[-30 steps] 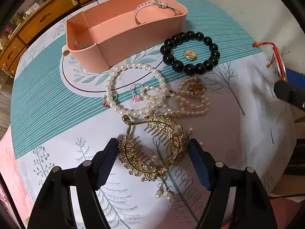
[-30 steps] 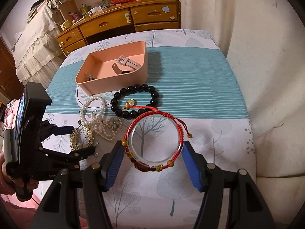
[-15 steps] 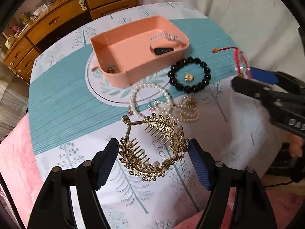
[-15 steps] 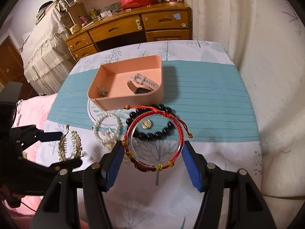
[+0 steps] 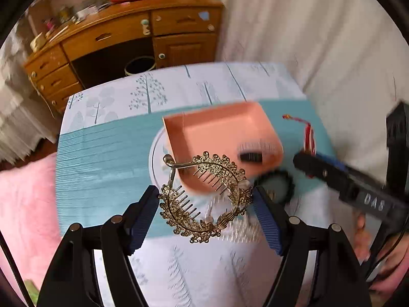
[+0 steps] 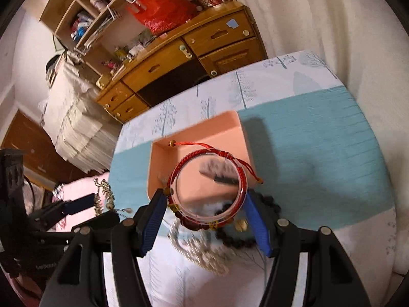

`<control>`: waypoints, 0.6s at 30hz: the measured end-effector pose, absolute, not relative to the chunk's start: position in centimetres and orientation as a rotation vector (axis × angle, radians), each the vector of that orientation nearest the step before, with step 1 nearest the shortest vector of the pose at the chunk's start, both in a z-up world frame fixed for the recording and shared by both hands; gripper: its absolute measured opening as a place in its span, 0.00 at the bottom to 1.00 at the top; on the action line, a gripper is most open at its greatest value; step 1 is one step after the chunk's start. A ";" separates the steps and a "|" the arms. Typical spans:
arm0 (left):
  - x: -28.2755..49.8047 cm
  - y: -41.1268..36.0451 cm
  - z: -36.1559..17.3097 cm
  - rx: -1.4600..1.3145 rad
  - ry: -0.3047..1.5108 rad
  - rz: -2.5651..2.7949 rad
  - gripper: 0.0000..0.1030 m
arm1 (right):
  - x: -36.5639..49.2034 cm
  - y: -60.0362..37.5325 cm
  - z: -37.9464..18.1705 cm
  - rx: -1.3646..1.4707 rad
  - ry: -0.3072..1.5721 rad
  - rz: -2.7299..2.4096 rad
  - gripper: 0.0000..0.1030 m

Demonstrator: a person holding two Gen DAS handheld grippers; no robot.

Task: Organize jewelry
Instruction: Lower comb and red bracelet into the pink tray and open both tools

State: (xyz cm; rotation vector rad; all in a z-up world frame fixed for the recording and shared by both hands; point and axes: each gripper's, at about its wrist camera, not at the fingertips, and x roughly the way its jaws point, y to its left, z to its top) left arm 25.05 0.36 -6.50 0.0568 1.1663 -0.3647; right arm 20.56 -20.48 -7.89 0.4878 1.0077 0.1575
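Observation:
My left gripper [image 5: 205,204] is shut on a gold filigree hair comb [image 5: 225,171], held in the air before the near corner of the pink tray [image 5: 217,128]. My right gripper [image 6: 207,204] is shut on a red cord bracelet [image 6: 180,167] with a clear bangle, hanging over the tray's [image 6: 204,130] near part. A watch [image 6: 219,172] lies blurred in the tray. On the cloth below are a black bead bracelet [image 6: 267,202] and pearl strands [image 6: 202,253]. The left wrist view shows the right gripper [image 5: 306,158] beside the tray, with the red bracelet [image 5: 308,135] edge-on.
The table cloth [image 6: 319,138] is white with a teal band. Behind the table stands a wooden desk [image 5: 115,38] with drawers and a red bag [image 6: 163,12]. White fabric [image 5: 319,38] hangs on the right. Pink bedding [image 5: 23,204] lies left.
Both grippers have risen and moved toward the tray. The comb has left the cloth and now hangs by the tray's near corner. The red bracelet has moved from over the cloth to over the tray.

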 end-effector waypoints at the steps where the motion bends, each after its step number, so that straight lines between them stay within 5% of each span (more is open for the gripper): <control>1: 25.7 0.5 -6.7 0.041 1.162 -0.352 0.71 | 21.2 -20.4 -7.8 0.495 1.004 0.163 0.61; 14: 29.5 1.8 -9.5 -0.111 1.195 -0.336 0.72 | 26.8 -20.1 -8.7 0.591 1.051 0.230 0.62; 18: 29.5 2.3 -9.1 -0.158 1.184 -0.345 0.78 | 26.9 -20.0 -8.6 0.590 1.063 0.264 0.78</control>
